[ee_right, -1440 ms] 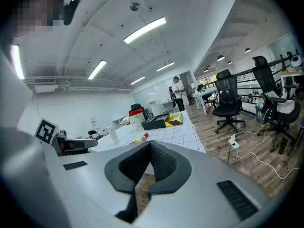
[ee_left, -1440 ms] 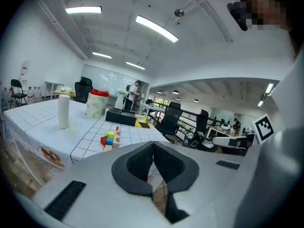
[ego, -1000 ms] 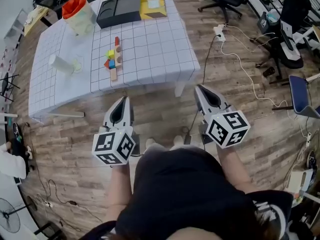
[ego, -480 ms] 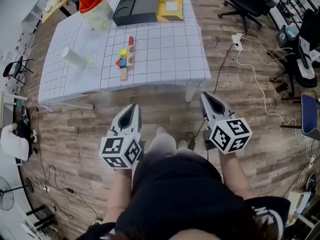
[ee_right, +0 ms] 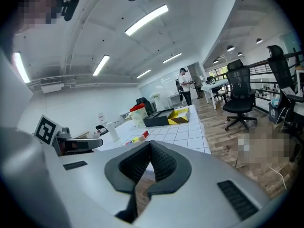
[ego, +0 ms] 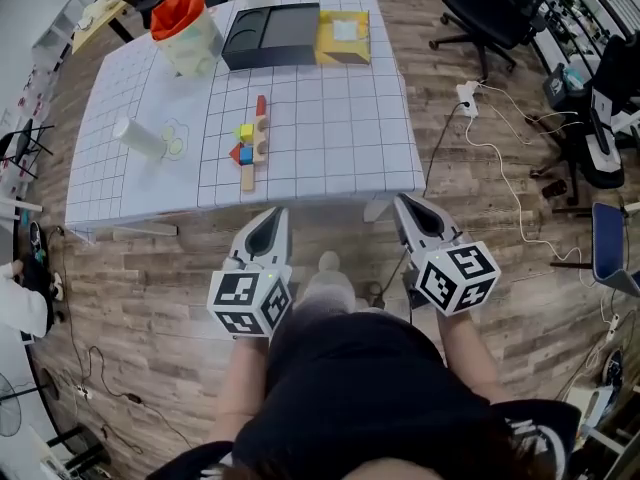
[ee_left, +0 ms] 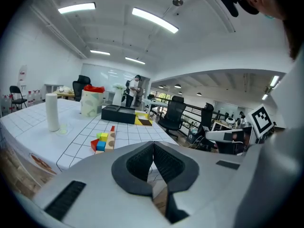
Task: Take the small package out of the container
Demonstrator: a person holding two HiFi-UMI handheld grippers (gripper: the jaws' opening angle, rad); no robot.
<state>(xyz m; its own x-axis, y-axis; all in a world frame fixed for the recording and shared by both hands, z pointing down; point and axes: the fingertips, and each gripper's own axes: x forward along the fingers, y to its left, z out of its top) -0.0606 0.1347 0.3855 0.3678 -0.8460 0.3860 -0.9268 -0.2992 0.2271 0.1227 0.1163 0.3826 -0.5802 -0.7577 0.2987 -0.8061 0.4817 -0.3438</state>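
Observation:
A translucent container (ego: 190,40) stands at the far left of the white gridded table (ego: 330,118), with an orange-red package (ego: 176,10) sticking out of its top. The left gripper view shows the container (ee_left: 91,103) far off, and the right gripper view shows it (ee_right: 138,115) too. Both grippers hang in front of the table's near edge, over the wooden floor. My left gripper (ego: 272,216) is shut and empty, its pads meeting (ee_left: 153,144). My right gripper (ego: 405,203) is shut too, with nothing between its pads (ee_right: 150,144).
On the table are a black tray (ego: 272,36), a yellow box (ego: 343,38), a white roll lying down (ego: 138,136) and a cluster of coloured blocks (ego: 250,148). An office chair (ego: 495,3) and cables (ego: 480,118) are on the floor to the right.
The table has come nearer in the head view. Both grippers have moved forward to its near edge and stay shut.

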